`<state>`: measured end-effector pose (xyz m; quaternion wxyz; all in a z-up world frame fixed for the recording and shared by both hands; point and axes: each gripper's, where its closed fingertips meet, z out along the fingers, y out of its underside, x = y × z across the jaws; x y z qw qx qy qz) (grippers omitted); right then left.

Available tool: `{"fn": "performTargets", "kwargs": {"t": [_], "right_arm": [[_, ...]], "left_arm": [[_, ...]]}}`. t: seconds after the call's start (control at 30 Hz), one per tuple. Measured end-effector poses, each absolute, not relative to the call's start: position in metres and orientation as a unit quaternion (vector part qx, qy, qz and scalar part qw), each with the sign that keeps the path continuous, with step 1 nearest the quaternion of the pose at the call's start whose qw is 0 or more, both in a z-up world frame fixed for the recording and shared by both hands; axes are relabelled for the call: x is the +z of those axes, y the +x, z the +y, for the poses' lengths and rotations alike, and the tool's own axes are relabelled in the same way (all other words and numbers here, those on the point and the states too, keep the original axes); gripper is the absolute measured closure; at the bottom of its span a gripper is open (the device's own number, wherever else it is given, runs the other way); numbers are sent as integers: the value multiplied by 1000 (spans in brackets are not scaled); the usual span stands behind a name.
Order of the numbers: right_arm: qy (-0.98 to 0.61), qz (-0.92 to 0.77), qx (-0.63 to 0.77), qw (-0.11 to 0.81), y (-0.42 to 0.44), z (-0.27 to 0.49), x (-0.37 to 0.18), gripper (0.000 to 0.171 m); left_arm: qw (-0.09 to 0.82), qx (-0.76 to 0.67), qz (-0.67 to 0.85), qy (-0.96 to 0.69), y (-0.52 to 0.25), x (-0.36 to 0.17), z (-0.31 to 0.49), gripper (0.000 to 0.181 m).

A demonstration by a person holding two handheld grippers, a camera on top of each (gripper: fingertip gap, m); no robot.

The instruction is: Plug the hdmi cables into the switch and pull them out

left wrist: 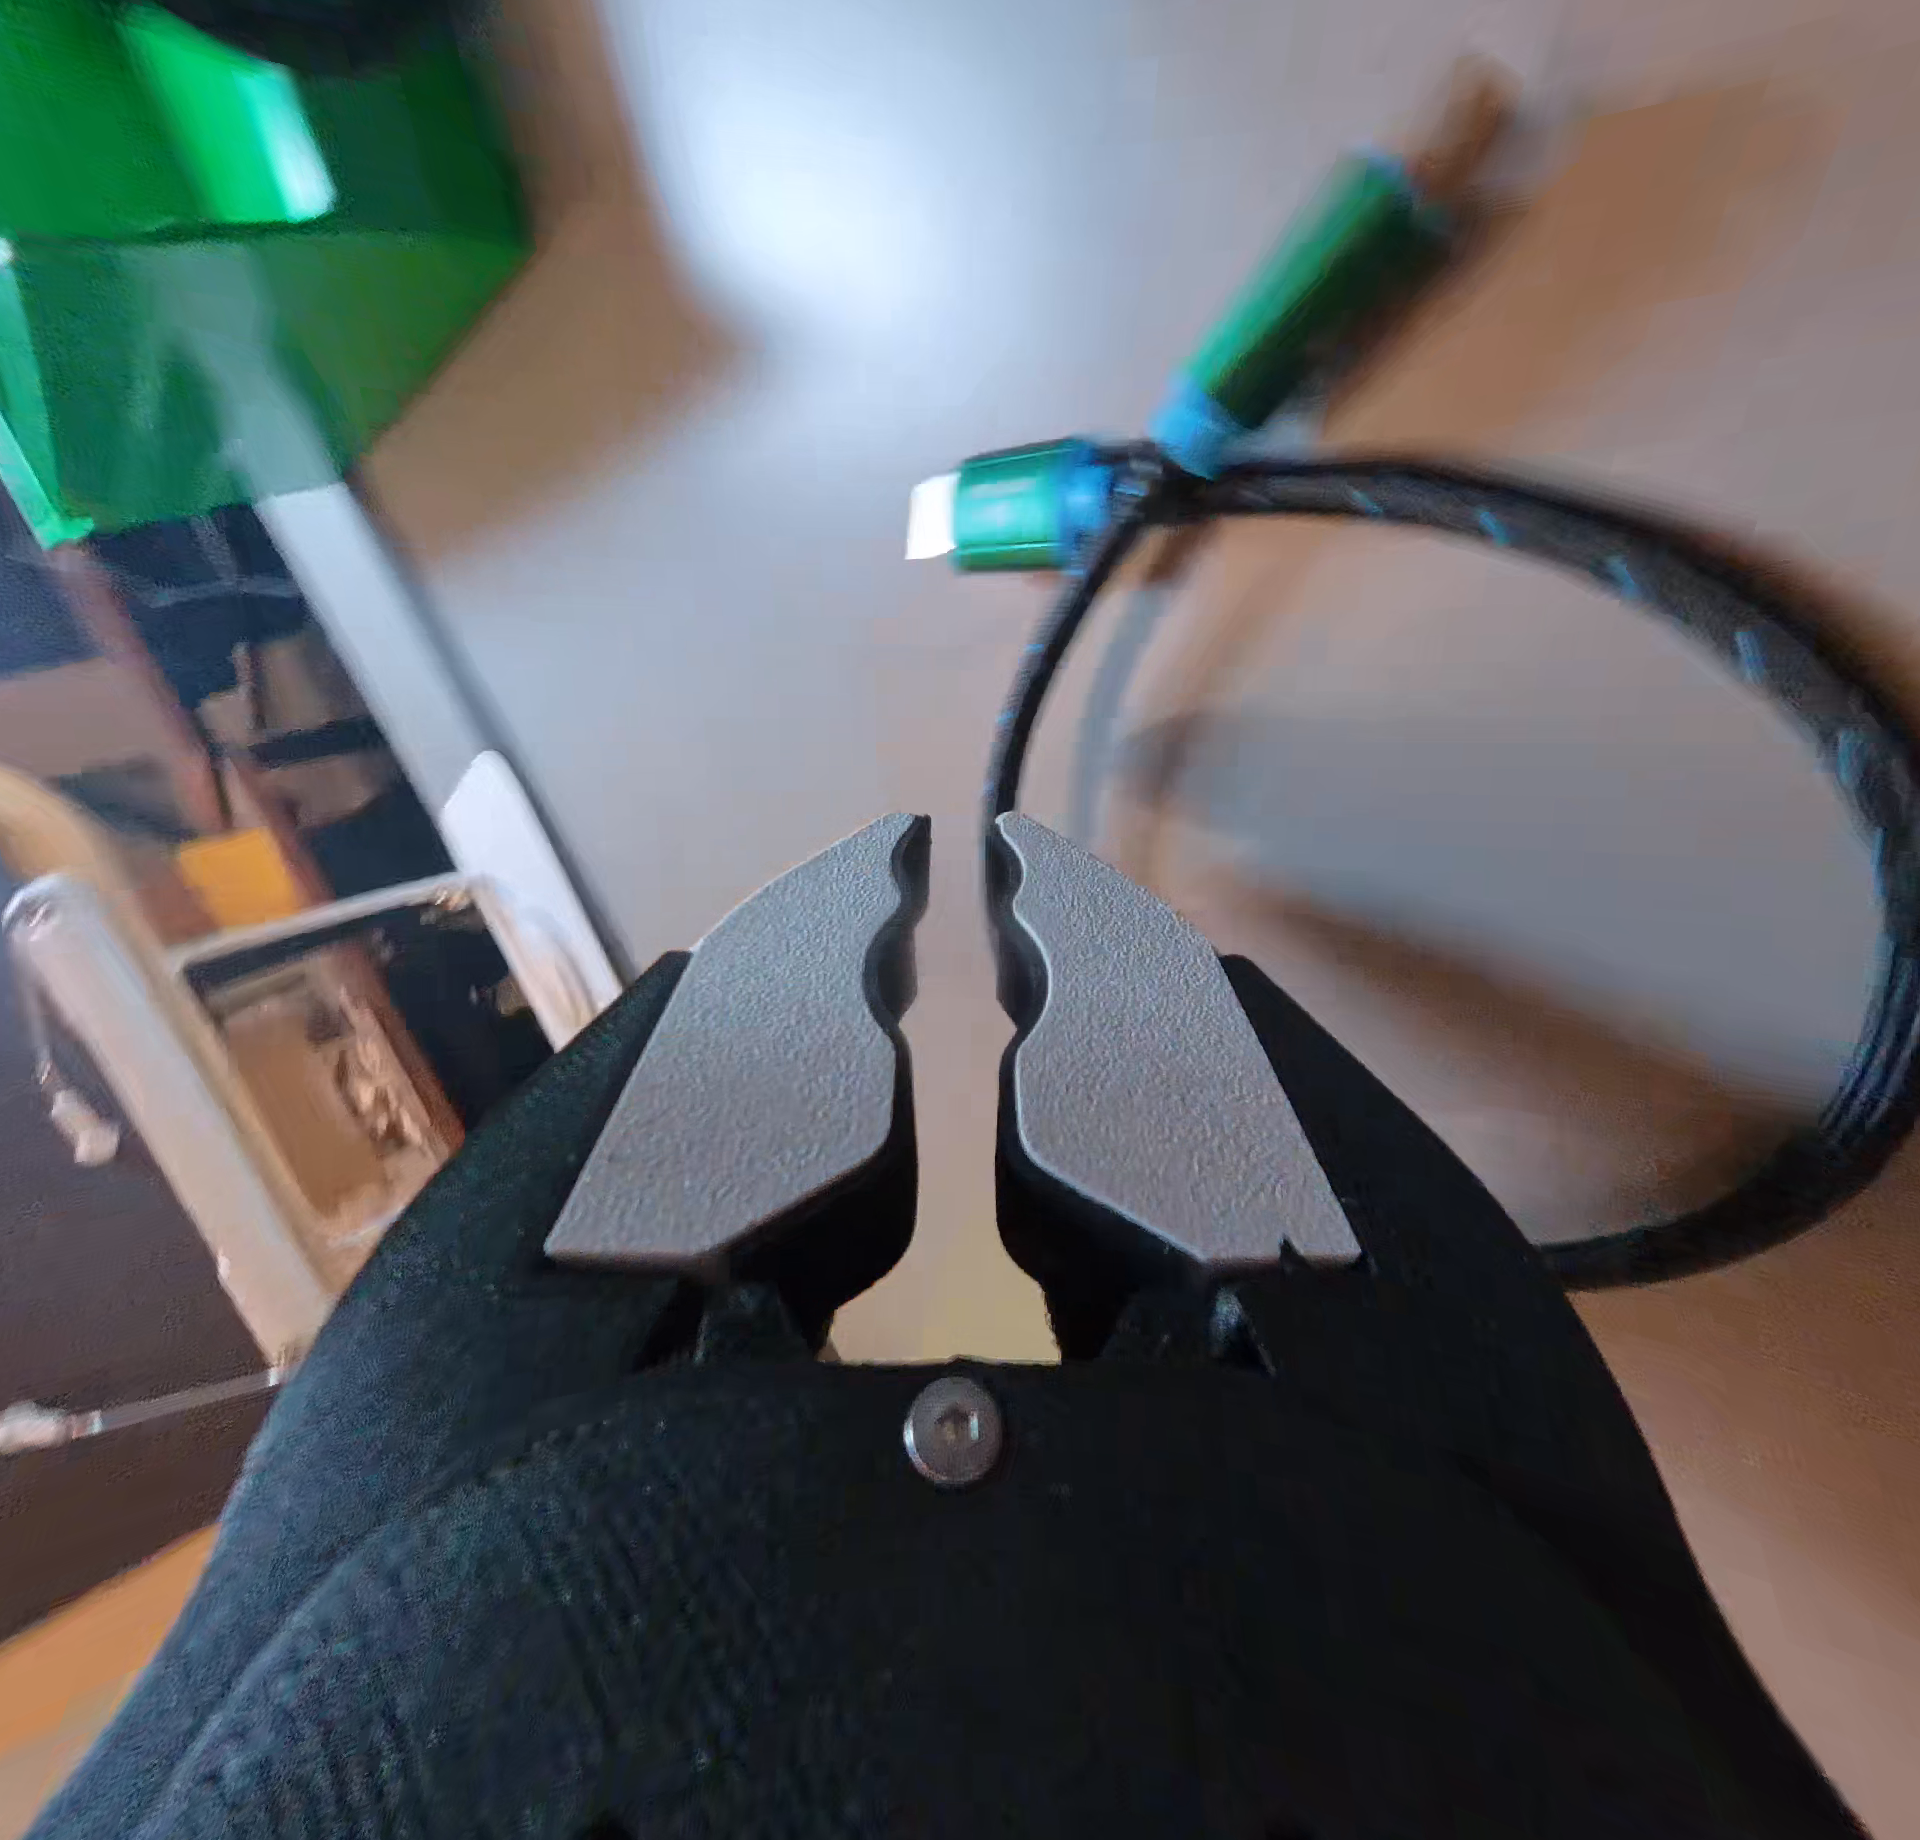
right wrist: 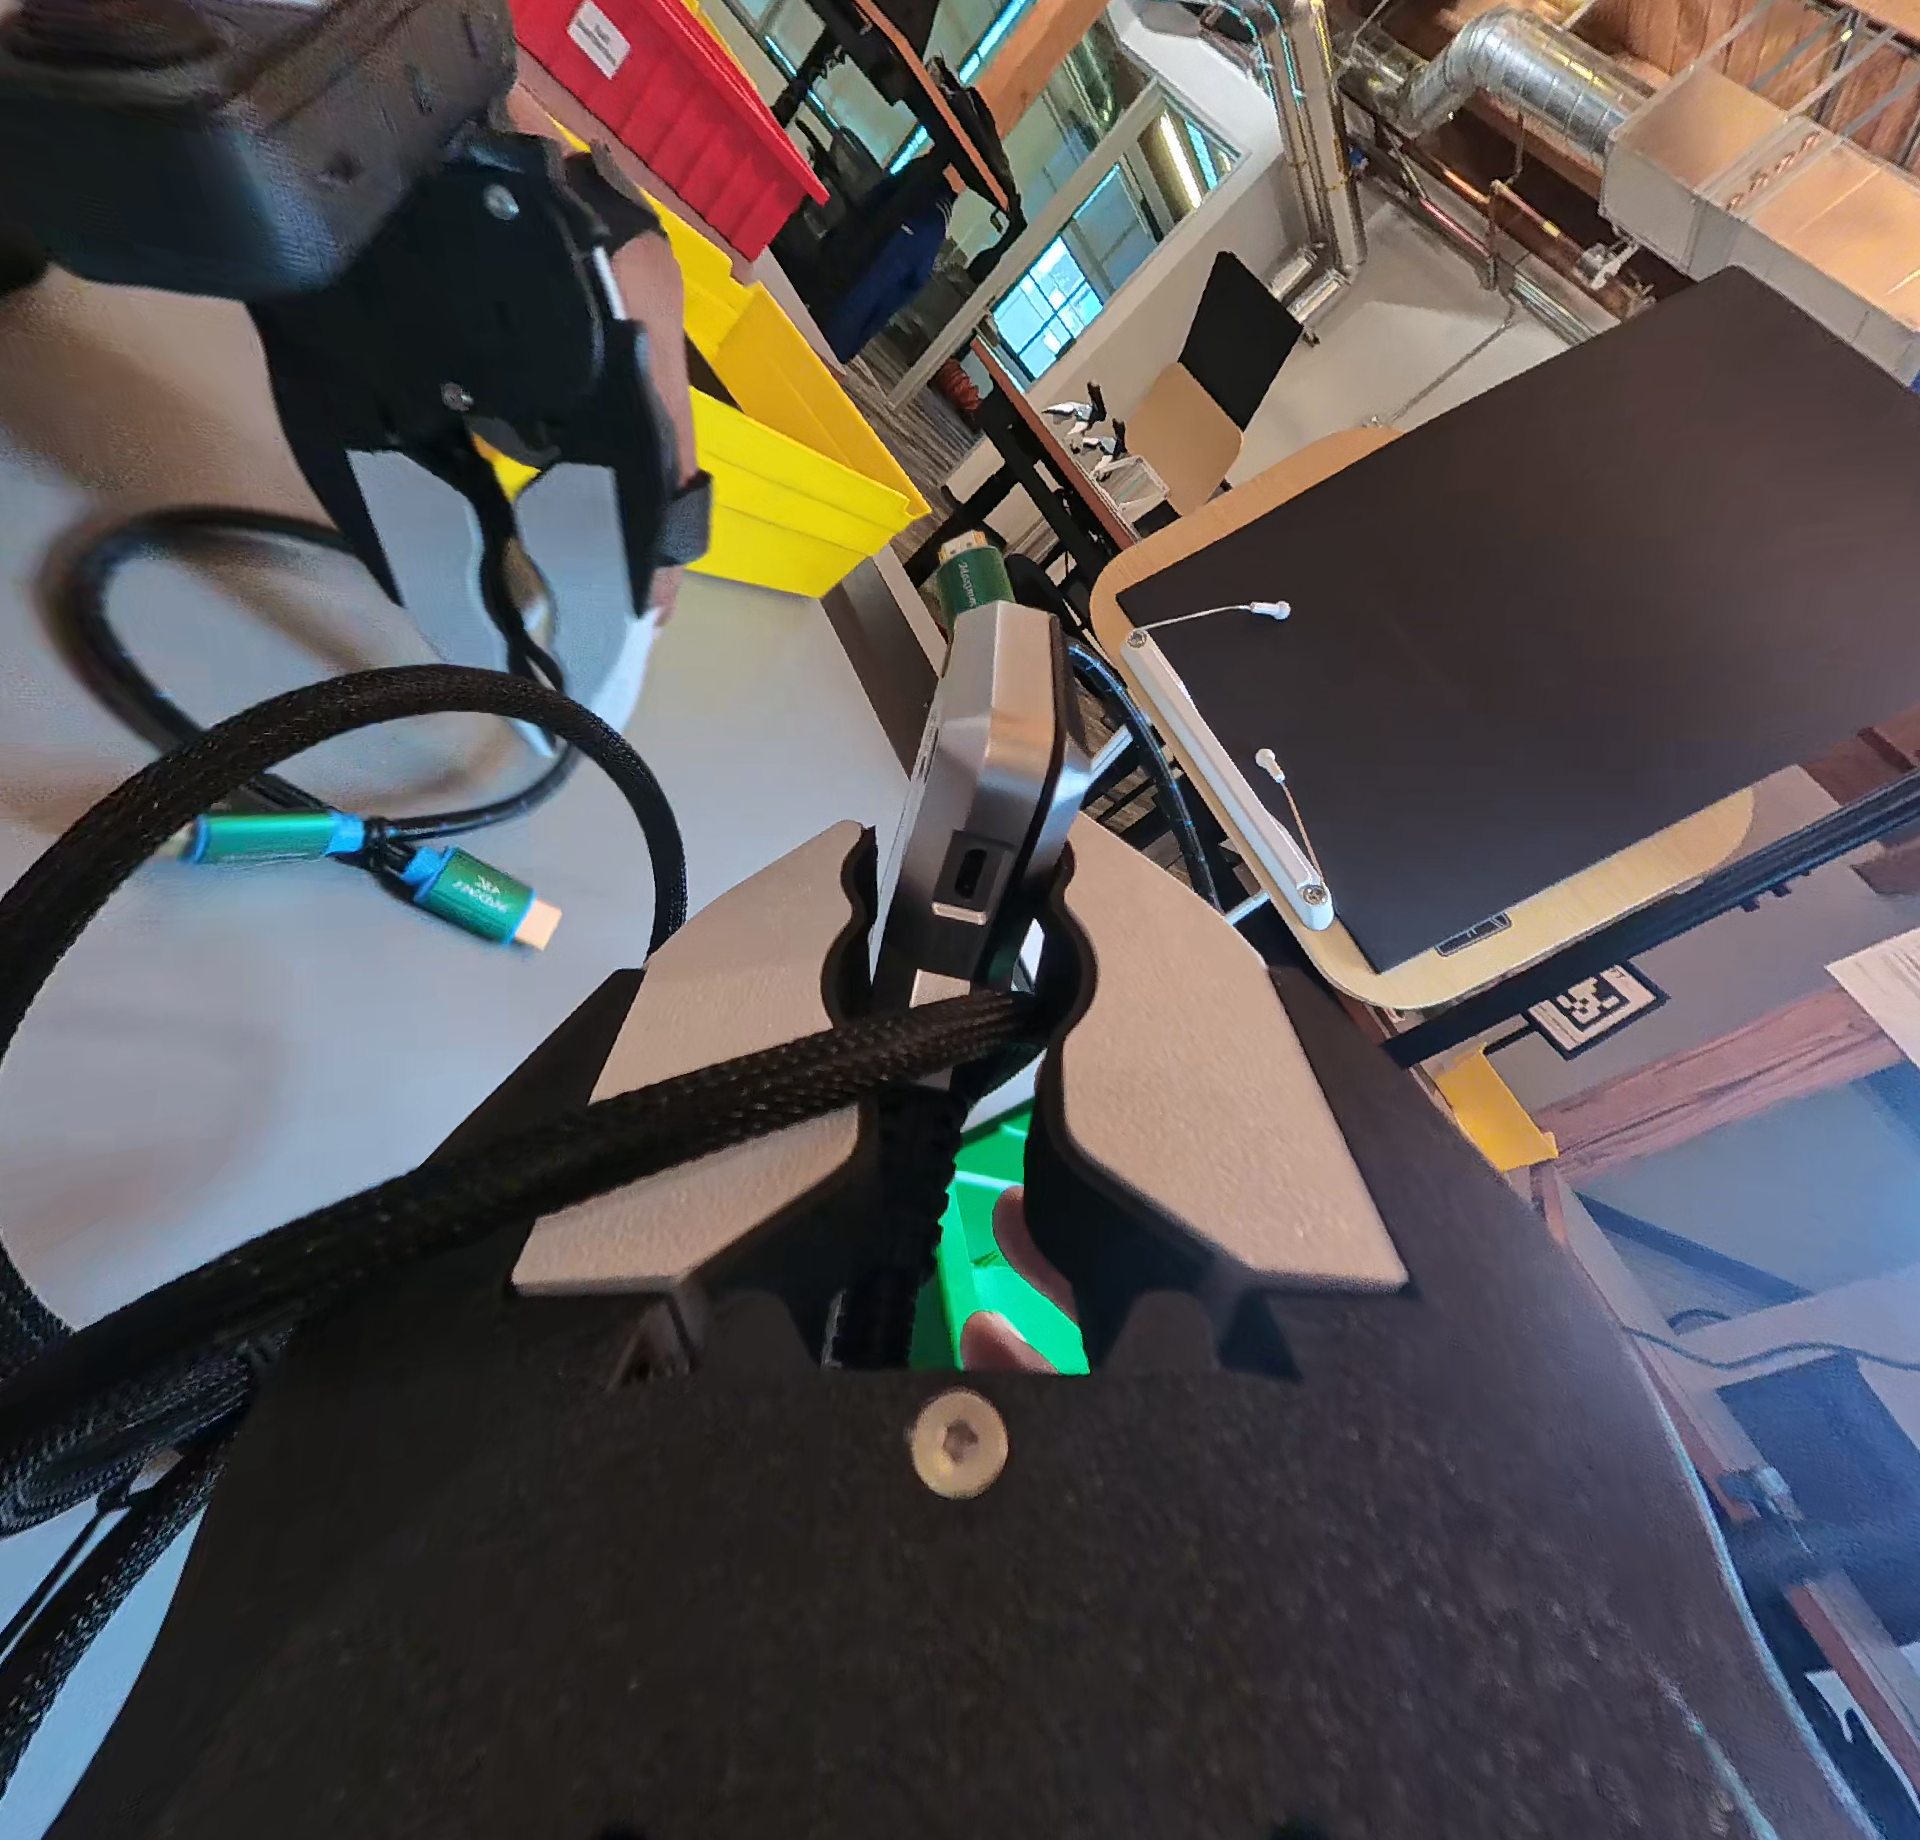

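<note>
While unreadable, green plug's [right wrist: 473, 888] lettering.

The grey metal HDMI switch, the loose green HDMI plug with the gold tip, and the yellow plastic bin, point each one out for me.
Grey metal HDMI switch [right wrist: 987, 751]: right wrist view, on its narrow side face.
Loose green HDMI plug with the gold tip [right wrist: 473, 894]: right wrist view, on its green shell.
Yellow plastic bin [right wrist: 779, 502]: right wrist view, on its outer wall.
</note>
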<state>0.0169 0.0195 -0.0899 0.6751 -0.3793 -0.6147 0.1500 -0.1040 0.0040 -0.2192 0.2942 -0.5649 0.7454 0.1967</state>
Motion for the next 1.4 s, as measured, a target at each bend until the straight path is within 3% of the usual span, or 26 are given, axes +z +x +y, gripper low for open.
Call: {"fn": "performTargets", "kwargs": {"t": [0.07, 0.2, 0.3, 0.43, 0.63, 0.8, 0.97, 1.4], "right_arm": [[-383, -612, 146, 677, 20, 23, -90, 143], [-390, -606, 147, 678, 24, 29, -89, 143], [-390, -605, 149, 678, 25, 30, -88, 143], [-388, -609, 147, 677, 22, 27, -89, 143], [-384, -612, 137, 678, 21, 25, -89, 143], [-386, -611, 142, 677, 22, 26, -90, 143], [-386, -614, 143, 674, 20, 25, -91, 143], [-383, -613, 142, 676, 17, 23, -94, 143]], "left_arm": [[333, 187, 674, -632, -99, -205, 24, 165], [376, 1, 566, -734, -79, -194, 13, 156], [304, -168, 474, -809, -62, -201, -20, 142], [247, -243, 378, -858, -48, -218, -33, 129], [252, -126, 438, -853, -53, -234, -26, 151], [243, -66, 490, -835, -76, -229, -38, 153], [248, -119, 453, -848, -70, -230, -44, 149], [272, -38, 448, -851, -83, -241, -18, 148]]}}
